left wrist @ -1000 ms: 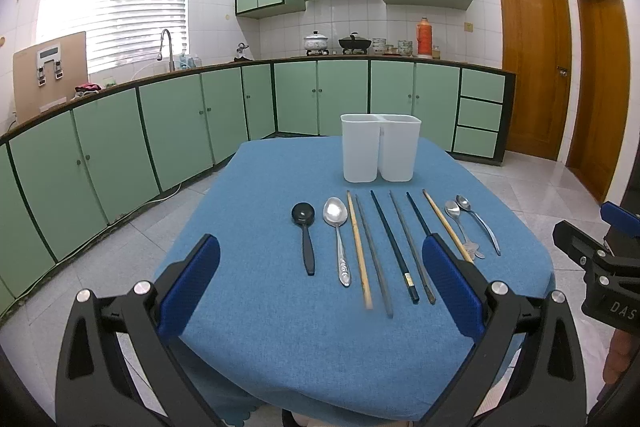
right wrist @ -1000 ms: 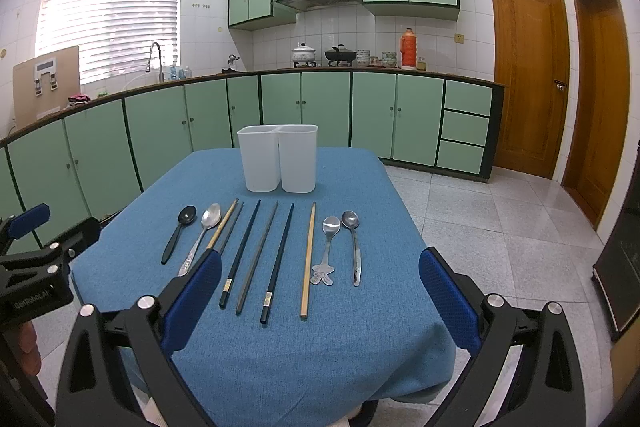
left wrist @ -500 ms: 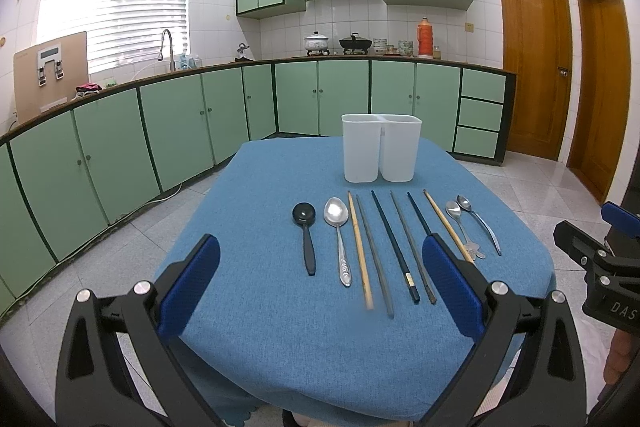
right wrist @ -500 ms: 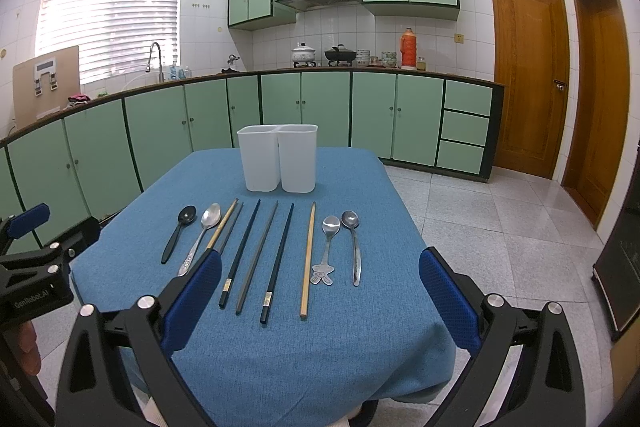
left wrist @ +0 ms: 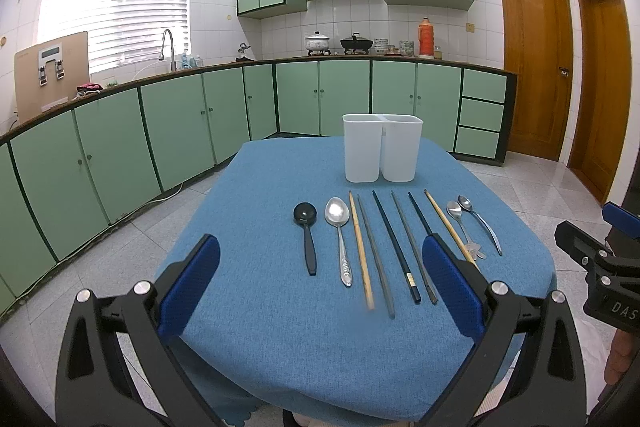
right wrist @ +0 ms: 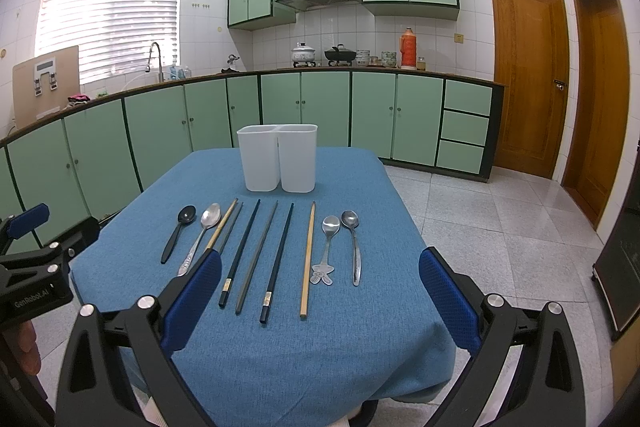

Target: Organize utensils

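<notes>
— Ten utensils lie in a row on the desk (left wrist: 248,315), handles toward the near edge. Can you list them from the left?

— A black spoon (left wrist: 306,231), a large steel spoon (left wrist: 339,231), a wooden chopstick (left wrist: 361,250) with a grey chopstick (left wrist: 375,255) just beside it, then a dark chopstick (left wrist: 395,247), another grey one (left wrist: 412,245), another dark one (right wrist: 277,259), a second wooden chopstick (right wrist: 307,259), and two small steel spoons. The left of those two (right wrist: 329,245) has a shaped handle end; the right one (right wrist: 353,243) is plain.

— Where is the holder?

— A white two-compartment holder (left wrist: 382,147) stands upright at the far side of the blue cloth, behind the row and apart from it. From these views I cannot see into either compartment.

— And the tongs?

— The left tongs (left wrist: 320,293) are spread wide and hang over the near left part of the desk, pinching nothing. The right tongs (right wrist: 320,297) are likewise spread wide over the near right part, with nothing between their blue pads (right wrist: 448,301). Each shows at the edge of the other's view, with part of a hand (right wrist: 28,347) below.

— Anything behind?

— Green cabinets (left wrist: 120,155) run along the counter, and wooden doors (right wrist: 528,75) stand at the far right.
</notes>
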Motion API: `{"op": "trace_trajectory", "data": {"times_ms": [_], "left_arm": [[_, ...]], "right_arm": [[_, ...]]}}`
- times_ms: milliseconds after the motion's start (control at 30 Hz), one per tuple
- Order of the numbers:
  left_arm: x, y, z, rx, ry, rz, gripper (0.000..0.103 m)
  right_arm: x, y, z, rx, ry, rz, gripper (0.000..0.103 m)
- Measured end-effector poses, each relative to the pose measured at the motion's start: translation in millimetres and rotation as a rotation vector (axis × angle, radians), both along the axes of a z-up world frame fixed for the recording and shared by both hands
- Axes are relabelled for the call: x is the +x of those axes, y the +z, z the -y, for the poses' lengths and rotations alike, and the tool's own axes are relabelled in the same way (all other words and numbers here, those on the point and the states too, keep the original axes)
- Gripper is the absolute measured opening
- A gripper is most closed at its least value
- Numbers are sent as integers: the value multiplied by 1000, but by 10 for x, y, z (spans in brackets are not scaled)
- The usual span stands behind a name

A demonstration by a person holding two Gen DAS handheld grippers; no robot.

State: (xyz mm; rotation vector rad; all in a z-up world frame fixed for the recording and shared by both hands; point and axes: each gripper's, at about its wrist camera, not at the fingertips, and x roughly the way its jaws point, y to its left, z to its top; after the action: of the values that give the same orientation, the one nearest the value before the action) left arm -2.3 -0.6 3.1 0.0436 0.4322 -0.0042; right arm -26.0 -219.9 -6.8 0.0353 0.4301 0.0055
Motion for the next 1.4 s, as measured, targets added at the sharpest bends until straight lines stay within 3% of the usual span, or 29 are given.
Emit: {"op": "trace_trajectory", "data": {"times_ms": [1200,1400], "left_arm": [[17,-15,-27,0,1,1,98],[167,2,-301,-9,44,-14,98]], "right_arm": [[15,0,-9,-1,-2,2,97],[55,-31,-4,-12,-14,0,97]]}}
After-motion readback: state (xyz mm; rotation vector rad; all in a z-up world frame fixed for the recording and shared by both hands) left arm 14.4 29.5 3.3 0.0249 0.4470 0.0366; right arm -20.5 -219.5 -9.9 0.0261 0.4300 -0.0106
